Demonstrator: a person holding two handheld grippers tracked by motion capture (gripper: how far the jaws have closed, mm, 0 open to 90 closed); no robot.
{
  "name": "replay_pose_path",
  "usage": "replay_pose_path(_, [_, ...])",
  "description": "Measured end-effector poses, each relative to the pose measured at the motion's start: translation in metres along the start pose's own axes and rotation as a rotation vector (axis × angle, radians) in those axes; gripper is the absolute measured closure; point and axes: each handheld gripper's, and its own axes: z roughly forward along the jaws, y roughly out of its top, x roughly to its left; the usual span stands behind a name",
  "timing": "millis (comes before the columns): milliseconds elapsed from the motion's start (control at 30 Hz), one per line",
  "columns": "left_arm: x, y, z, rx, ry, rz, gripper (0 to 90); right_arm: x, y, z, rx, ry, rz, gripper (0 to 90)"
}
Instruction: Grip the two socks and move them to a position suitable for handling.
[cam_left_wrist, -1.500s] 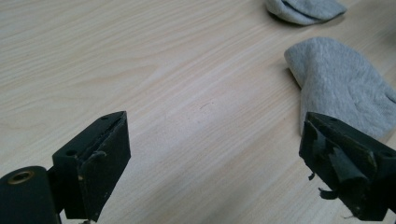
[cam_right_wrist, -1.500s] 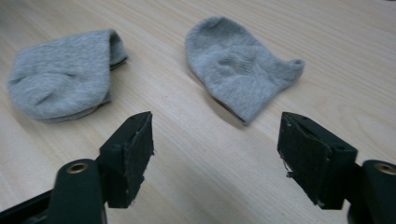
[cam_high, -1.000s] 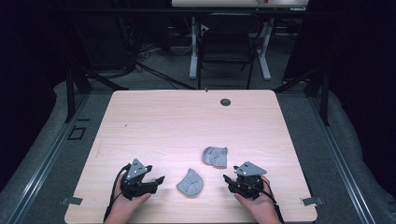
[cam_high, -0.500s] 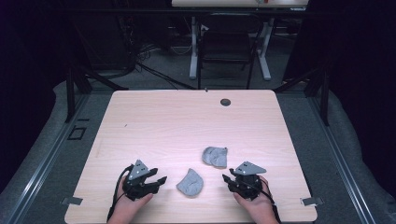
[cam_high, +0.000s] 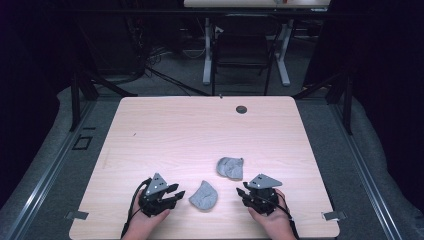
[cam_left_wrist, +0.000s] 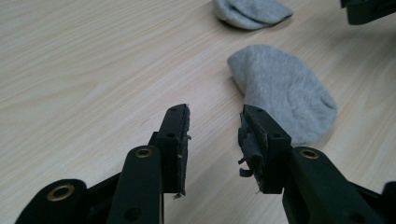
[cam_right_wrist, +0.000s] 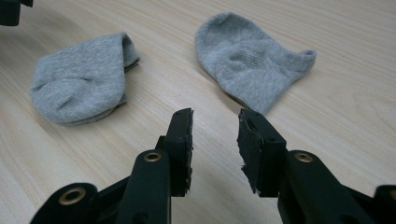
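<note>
Seen from above, my left gripper (cam_high: 176, 195) rests low at the near edge of the table (cam_high: 165, 135), its jaws aimed toward the middle of the near edge. Its jaws have just been closing and now stand partly spread, with only bare wood between them in the left gripper view (cam_left_wrist: 214, 135). Just beyond its tips lies the nearer sock (cam_high: 203, 195), a rounded grey bundle flat on the wood; in the left gripper view this sock (cam_left_wrist: 285, 93) sits just past the jaw on that view's right, close to it, and I cannot tell whether the two touch

My right gripper (cam_high: 241, 192) rests at the near edge on the other side, held in a hand (cam_high: 272, 220), jaws pointing back toward the left gripper. Its jaws have also just been closing and are partly spread with nothing between them, as the right gripper view (cam_right_wrist: 215, 135) shows. The farther sock (cam_high: 230, 167) lies flat a little beyond it, toward the table's middle, near the first sock but apart from it. In the right gripper view the farther sock (cam_right_wrist: 247, 58) lies ahead of the jaws with its cuff turned to that view's right, and the nearer sock (cam_right_wrist: 79, 79) lies off to that view's left, neither one touched by these jaws
</note>
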Motion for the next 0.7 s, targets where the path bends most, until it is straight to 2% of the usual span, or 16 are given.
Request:
replay_pose_path(100, [-0.005,0.007,0.002,-0.004,-0.007,0.035,63.6,0.001,0.000,0.000,0.008,-0.002,-0.004,64.7])
replay_pose_path(200, [-0.011,0.011,0.006,-0.004,-0.020,0.039,66.8,0.001,0.001,0.001,0.006,-0.003,-0.005,64.4])
replay_pose_path(233, [-0.011,0.013,0.008,0.003,-0.026,0.052,69.4,0.000,0.000,0.002,0.006,-0.003,0.000,64.4])
replay_pose_path(367, [-0.015,0.017,0.017,0.019,-0.038,0.055,71.4,-0.001,0.000,0.002,0.005,-0.006,0.005,64.4])
replay_pose_path(500, [-0.018,0.015,0.026,0.046,-0.047,0.053,71.9,-0.001,0.000,0.001,0.005,-0.007,0.003,64.4])
replay_pose_path(700, [-0.020,0.007,0.031,0.076,-0.052,0.059,72.5,-0.003,0.000,0.000,0.006,-0.006,0.004,64.7])
